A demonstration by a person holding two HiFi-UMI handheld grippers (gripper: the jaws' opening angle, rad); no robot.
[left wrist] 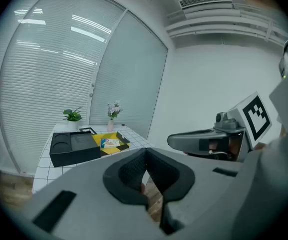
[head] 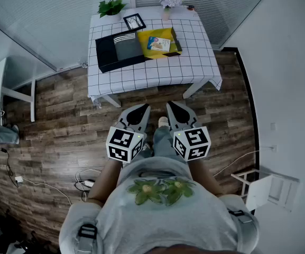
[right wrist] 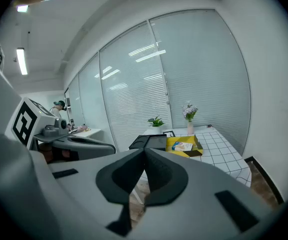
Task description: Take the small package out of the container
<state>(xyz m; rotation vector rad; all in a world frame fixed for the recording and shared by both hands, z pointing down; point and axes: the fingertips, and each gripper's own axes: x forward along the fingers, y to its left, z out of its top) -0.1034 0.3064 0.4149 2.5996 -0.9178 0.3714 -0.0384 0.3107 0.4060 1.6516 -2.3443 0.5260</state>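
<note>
Grey shirt with a green print fills the bottom of the head view. Ahead of it the left gripper and right gripper hang side by side over the wood floor, well short of the checked table. On that table the small package lies inside the yellow container, just beside a black box. Left gripper view: jaws pressed together, nothing between them, the package far ahead in its container. Right gripper view: jaws likewise closed and empty, the package again distant on the table
</note>
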